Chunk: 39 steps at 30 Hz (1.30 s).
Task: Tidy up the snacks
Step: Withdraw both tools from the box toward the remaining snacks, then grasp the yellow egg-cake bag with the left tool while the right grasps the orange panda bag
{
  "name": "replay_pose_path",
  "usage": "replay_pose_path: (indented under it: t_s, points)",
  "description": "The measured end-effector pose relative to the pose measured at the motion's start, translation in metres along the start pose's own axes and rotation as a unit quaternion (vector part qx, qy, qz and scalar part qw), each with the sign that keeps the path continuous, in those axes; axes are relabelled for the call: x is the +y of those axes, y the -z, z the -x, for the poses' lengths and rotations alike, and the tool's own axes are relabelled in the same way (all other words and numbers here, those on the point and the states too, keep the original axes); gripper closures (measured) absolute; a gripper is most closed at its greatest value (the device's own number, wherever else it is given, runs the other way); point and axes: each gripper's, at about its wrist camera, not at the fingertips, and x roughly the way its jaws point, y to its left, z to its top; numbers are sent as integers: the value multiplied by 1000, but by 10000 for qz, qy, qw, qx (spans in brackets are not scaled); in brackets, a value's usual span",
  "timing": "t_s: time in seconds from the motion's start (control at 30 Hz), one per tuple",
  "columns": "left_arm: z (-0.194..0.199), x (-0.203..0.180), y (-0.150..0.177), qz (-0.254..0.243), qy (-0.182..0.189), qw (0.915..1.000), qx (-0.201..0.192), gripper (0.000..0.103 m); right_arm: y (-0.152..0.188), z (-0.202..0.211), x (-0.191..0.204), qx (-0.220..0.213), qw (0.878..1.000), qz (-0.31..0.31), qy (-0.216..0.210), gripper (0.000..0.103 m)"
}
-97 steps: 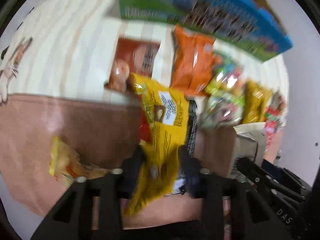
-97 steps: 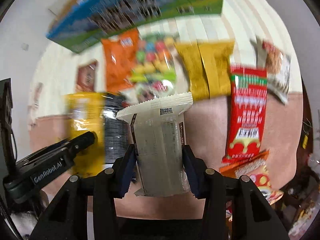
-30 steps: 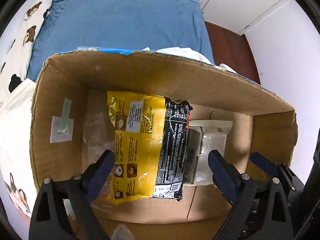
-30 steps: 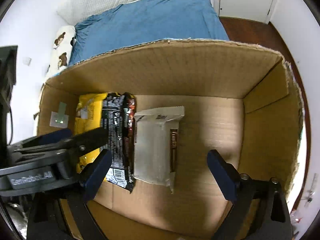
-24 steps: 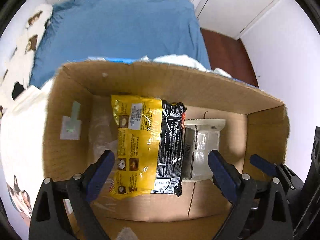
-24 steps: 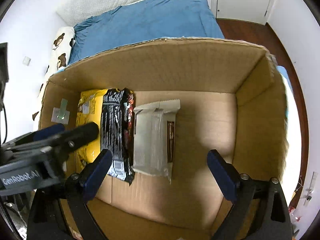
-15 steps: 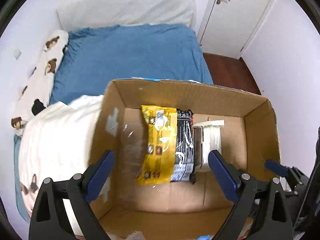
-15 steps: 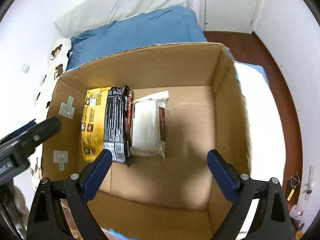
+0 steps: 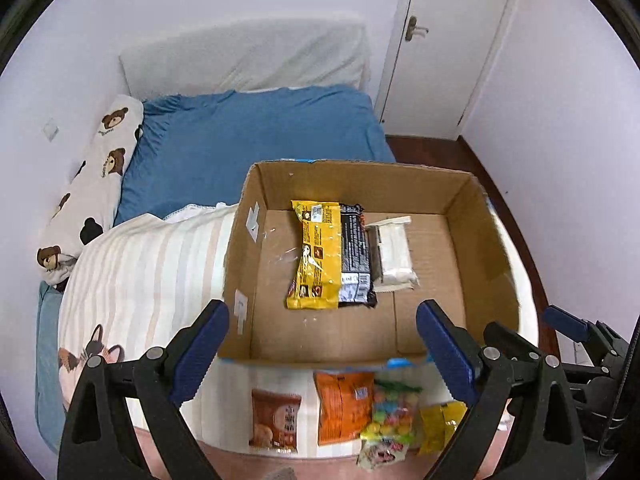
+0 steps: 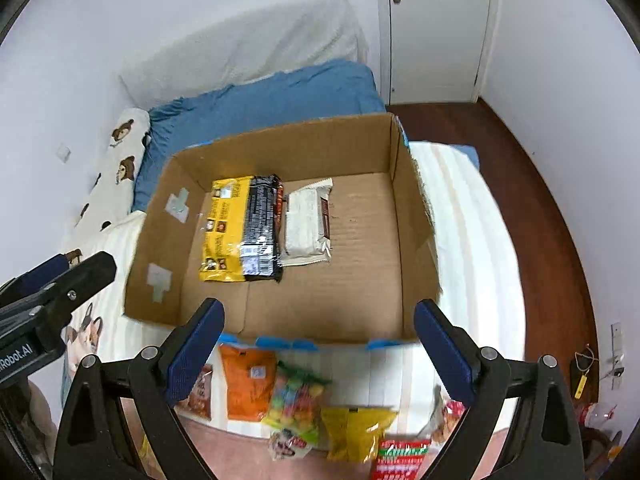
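Note:
An open cardboard box [image 9: 424, 184] [image 10: 396, 216] stands on the bed. Inside lie a yellow packet [image 9: 318, 254] [image 10: 226, 228], a black packet [image 9: 356, 256] [image 10: 262, 226] and a white packet [image 9: 394, 256] [image 10: 306, 222] side by side. Loose snacks lie in front of the box: a brown packet [image 9: 275, 418], an orange packet [image 9: 344, 406] [image 10: 246, 388], a colourful candy bag [image 9: 390, 416] [image 10: 294, 404], a yellow bag [image 9: 440, 422] [image 10: 358, 428] and a red packet [image 10: 400, 458]. My left gripper [image 9: 322, 344] and right gripper [image 10: 316, 340] are open and empty, above the box's near edge.
The box sits on a striped cream blanket [image 9: 148, 272] with a cat print. Behind it are a blue sheet [image 9: 248, 132], a bear-print pillow [image 9: 94, 184], a white wall and a door [image 9: 444, 40]. Dark wood floor [image 10: 532, 208] lies right.
Both grippers let go of their packets in the box, opened, and have pulled up and back. The box now looks smaller and the loose snacks in front have come into view.

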Motion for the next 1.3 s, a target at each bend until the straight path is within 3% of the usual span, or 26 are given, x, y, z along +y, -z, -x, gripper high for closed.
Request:
replay_pose_path:
  t_s: [0.17,0.3,0.43,0.57,0.67,0.77,0.87,0.97,1.07,1.1,1.2,1.3]
  points:
    - [33,9,23,176,134,9996,-176,7,29,41,5,-184,9997,-6,-128,5]
    - [47,23,52,382,232,9989,-115,7,61,57,3,-59,9996,-92,-268,5]
    - [43,39,92,549,148,9983,151,7,96,51,-8,310,9983,-325,-381,5]
    - [21,63,144,841,-32,9939,709,7,136,29,-31,765,9935,-758,-378,5]
    - [2,86,184,1237,-79,9850,1203,7,166,10,-43,1108,9880,-1017,-361,5]
    - [-20,112,224,1774,-135,9685,1741,7,192,0,-53,1326,9829,-1227,-365,5]
    - [-38,137,262,2411,-108,9448,2218,7,216,-1,-62,1445,9779,-1469,-344,5]
    - [-57,155,295,3060,168,9144,2645,7,237,3,-71,1479,9737,-1708,-311,5]
    - [-79,164,316,3572,366,8887,2853,7,255,6,-80,1534,9689,-1916,-315,5]
    - [-84,166,319,3671,391,8841,2866,7,261,6,-83,1552,9671,-1992,-318,5]
    - [-100,168,317,3804,336,8832,2722,11,272,8,-94,1558,9636,-2156,-251,5]
    - [-112,159,307,3591,205,8955,2622,21,285,7,-108,1666,9584,-2312,-154,5]
